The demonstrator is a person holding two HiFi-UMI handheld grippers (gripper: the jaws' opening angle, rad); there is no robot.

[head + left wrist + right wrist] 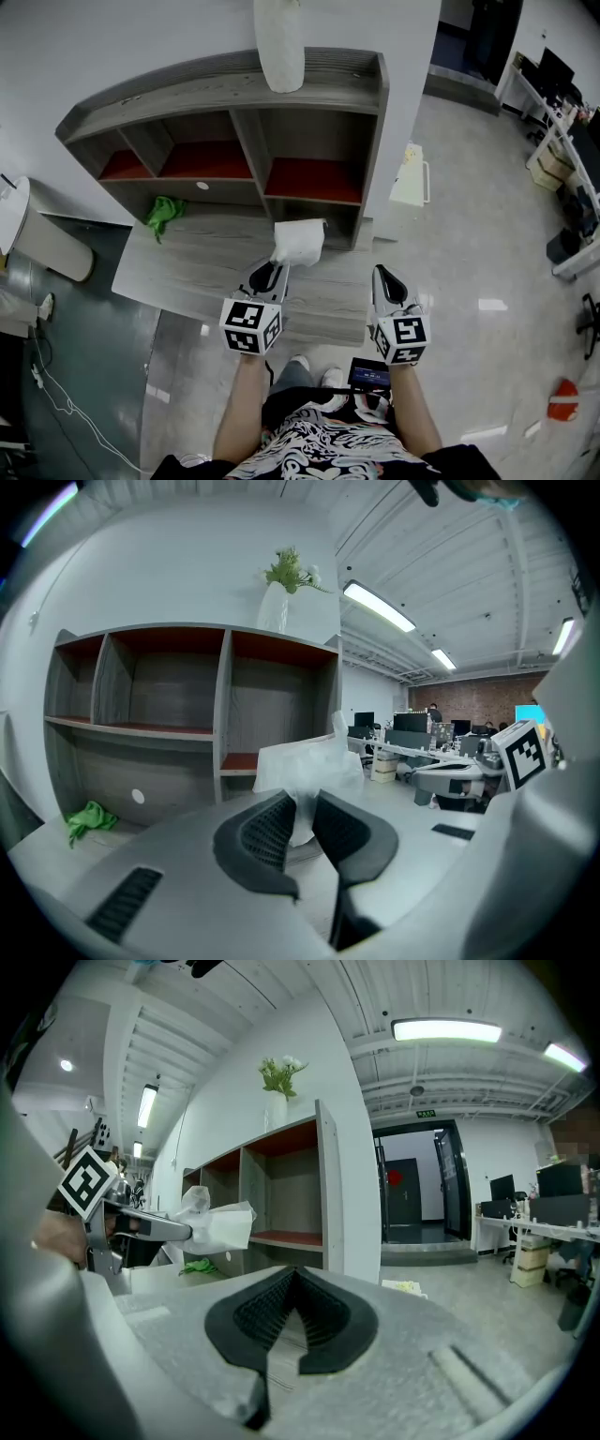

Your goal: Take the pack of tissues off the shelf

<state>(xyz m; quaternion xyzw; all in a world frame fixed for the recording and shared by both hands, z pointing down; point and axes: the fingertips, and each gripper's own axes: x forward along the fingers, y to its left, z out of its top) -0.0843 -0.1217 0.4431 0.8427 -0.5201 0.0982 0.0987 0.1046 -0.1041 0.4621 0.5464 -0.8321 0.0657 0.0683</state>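
My left gripper [302, 803] has its jaws drawn nearly together, pinching the near end of the pack of tissues [300, 242]. The white pack sticks out at 12 o'clock from the jaws. It is outside the shelf [234, 84], held over the grey desk [206, 262] in front of the lower right compartment. My right gripper [292, 1283] is at 3 o'clock of the left one, jaws pressed together with nothing between them. A green cloth [164, 214] lies on the desk at 9 o'clock of the pack. A white vase [279, 42] stands on the shelf top at 12 o'clock.
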